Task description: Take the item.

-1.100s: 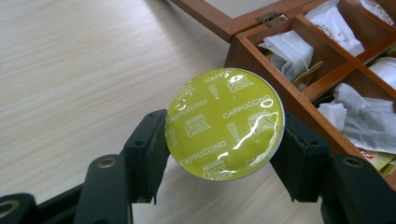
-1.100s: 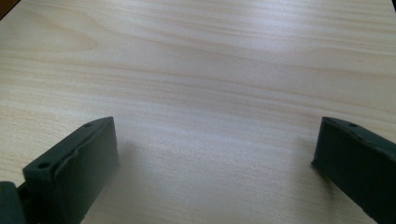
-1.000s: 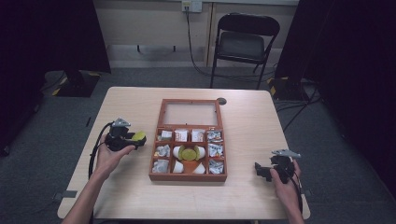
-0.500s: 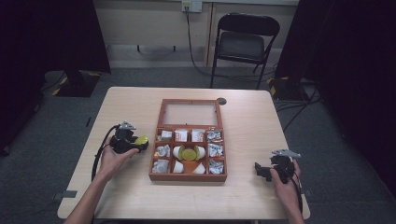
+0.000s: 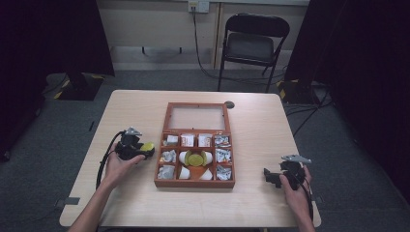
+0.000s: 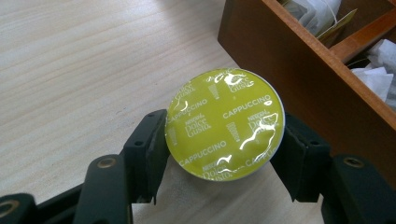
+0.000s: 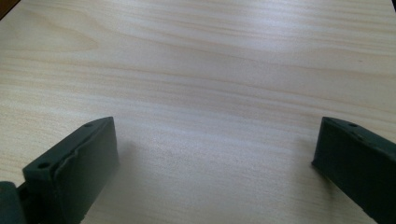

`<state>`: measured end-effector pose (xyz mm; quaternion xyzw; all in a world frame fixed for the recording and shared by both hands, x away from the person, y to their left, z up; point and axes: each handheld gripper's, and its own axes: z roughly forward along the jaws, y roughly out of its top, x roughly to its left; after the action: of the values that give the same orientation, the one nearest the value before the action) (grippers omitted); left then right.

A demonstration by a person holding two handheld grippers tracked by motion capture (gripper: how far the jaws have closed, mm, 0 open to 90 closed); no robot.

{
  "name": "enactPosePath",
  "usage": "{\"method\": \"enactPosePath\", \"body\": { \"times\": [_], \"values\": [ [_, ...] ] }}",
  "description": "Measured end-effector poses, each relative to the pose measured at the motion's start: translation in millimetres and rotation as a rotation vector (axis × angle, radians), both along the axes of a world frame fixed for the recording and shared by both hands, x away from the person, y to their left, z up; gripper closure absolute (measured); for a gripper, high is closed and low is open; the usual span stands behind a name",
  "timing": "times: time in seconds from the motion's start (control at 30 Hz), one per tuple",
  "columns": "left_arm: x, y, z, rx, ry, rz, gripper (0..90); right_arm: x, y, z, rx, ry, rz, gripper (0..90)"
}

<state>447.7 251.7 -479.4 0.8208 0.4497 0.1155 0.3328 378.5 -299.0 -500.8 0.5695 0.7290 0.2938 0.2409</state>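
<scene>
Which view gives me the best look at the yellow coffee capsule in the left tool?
The left gripper view: the capsule sits close up between the left tool's jaws, foil lid legible, beside the wooden box. In the high view it is a small yellow spot.

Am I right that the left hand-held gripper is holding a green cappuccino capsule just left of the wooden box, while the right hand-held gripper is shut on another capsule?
Only the last part is wrong: the right hand-held gripper is open and holds nothing, as the right gripper view shows. The left hand-held gripper does grip the capsule beside the wooden box.
</scene>
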Motion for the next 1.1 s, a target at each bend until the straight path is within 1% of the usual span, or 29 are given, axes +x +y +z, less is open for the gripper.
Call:
{"method": "enactPosePath", "body": {
  "times": [0.13,0.27,0.4,0.47,0.57,0.67,0.73,0.8,0.87,0.9,0.93,1.03,1.1],
  "values": [
    [-0.1,0.0,-1.3,0.011,0.009,0.012,39.4,0.2,-0.1,0.0,0.0,0.0,0.001,0.0],
    [0.3,0.2,-1.4,0.014,0.007,0.014,39.2,0.8,0.1,-0.1,0.002,-0.001,0.001,0.0],
    [0.6,0.0,-2.1,0.009,0.012,0.018,38.3,0.8,0.1,-0.1,0.001,-0.002,0.001,0.0],
    [1.0,0.1,-2.4,0.005,0.013,0.021,36.7,0.8,0.1,-0.1,0.0,-0.002,0.0,0.0],
    [2.0,1.8,-3.0,0.01,0.015,0.023,32.5,0.8,0.1,-0.1,0.0,-0.002,0.0,0.0],
    [2.5,3.8,-3.6,0.0,0.023,0.026,27.6,0.8,0.1,-0.1,0.001,-0.002,0.001,0.0],
    [2.8,5.0,-3.6,-0.005,0.024,0.023,26.7,0.8,0.1,-0.1,0.001,-0.002,0.001,0.0],
    [2.9,5.3,-3.4,-0.001,0.021,0.023,24.3,0.8,0.2,-0.1,0.002,-0.002,0.0,0.0],
    [2.9,5.8,-3.1,-0.01,0.025,0.017,23.9,0.8,0.1,-0.1,0.001,-0.002,0.001,0.0],
    [2.8,5.8,-2.6,-0.008,0.026,0.014,23.4,0.8,0.1,-0.1,0.001,-0.002,0.001,0.0],
    [2.4,5.2,-2.9,-0.012,0.018,0.023,23.1,0.8,0.1,-0.1,0.001,-0.002,0.001,0.0],
    [2.1,5.7,-1.9,-0.028,0.013,0.017,21.6,0.8,0.1,-0.1,0.001,-0.002,0.001,0.0],
    [1.7,6.0,-0.4,-0.019,0.003,0.012,20.5,0.8,0.1,-0.1,0.001,-0.002,0.001,0.0]
  ]
}}
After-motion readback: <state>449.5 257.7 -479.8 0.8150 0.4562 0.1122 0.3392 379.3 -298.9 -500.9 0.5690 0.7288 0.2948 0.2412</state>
